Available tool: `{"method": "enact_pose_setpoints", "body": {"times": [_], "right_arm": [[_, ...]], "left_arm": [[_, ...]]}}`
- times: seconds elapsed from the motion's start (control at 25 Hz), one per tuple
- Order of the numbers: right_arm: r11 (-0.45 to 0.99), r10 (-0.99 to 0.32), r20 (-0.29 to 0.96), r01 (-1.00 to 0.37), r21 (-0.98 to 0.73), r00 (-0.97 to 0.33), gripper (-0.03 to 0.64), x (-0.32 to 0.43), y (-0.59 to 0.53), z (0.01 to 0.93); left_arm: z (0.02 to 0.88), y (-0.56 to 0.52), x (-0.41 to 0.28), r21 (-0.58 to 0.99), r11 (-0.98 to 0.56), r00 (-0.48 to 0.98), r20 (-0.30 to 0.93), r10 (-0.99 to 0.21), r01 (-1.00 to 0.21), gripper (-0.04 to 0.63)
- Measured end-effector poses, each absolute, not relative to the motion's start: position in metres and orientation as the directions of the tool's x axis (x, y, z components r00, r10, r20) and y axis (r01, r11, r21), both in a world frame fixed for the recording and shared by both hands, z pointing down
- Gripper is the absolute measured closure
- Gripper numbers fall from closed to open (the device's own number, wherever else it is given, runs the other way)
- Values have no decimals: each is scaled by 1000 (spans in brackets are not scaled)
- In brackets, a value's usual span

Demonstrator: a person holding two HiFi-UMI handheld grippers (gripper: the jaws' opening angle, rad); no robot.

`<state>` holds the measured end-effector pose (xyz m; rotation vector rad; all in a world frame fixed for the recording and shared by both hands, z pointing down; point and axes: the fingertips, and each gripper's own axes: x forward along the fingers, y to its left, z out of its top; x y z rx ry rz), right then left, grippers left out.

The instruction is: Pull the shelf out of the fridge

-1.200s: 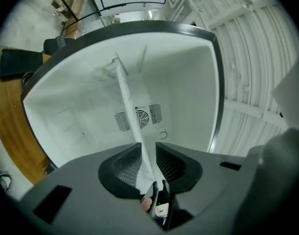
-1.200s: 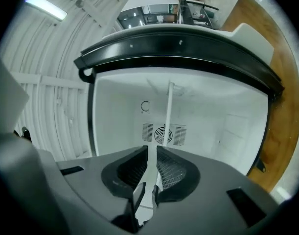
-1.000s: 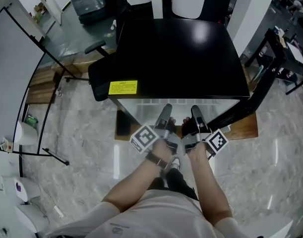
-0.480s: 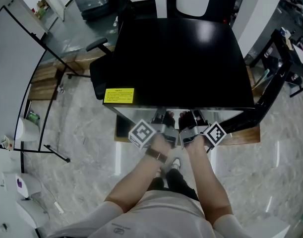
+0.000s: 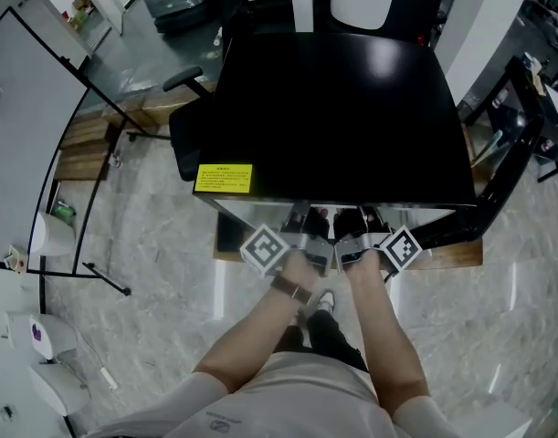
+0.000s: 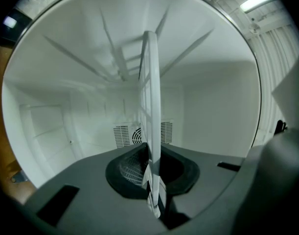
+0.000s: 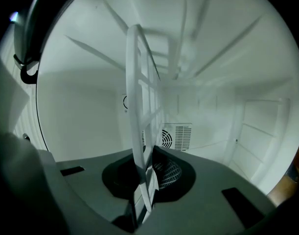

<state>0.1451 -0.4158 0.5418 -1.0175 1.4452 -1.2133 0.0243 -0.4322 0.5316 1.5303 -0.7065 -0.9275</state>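
The left gripper [image 6: 154,202] and right gripper [image 7: 139,202] have fingers [image 6: 90,190] clenched on the wire shelf [image 6: 150,97] front edge (frame centre, inside the fridge [image 5: 333,108]), so grasping seems done and a level outward pull comes next.

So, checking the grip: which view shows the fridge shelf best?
The left gripper view: the wire shelf stands edge-on, clamped in the jaws of the left gripper. The right gripper view shows much the same; in the head view the black fridge hides it.
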Motion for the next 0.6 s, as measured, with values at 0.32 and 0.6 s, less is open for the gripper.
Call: {"method": "enact_pose_setpoints", "body": {"times": [0.32, 0.6], "right_arm": [[155, -971, -147, -33, -987, -188, 572, 142, -395, 543], [172, -971, -160, -51, -984, -178, 572, 135, -369, 542]], "left_arm": [[531, -413, 21, 984, -167, 521, -172, -836, 56, 566], [532, -386, 14, 985, -162, 539, -170, -825, 63, 566]]}}
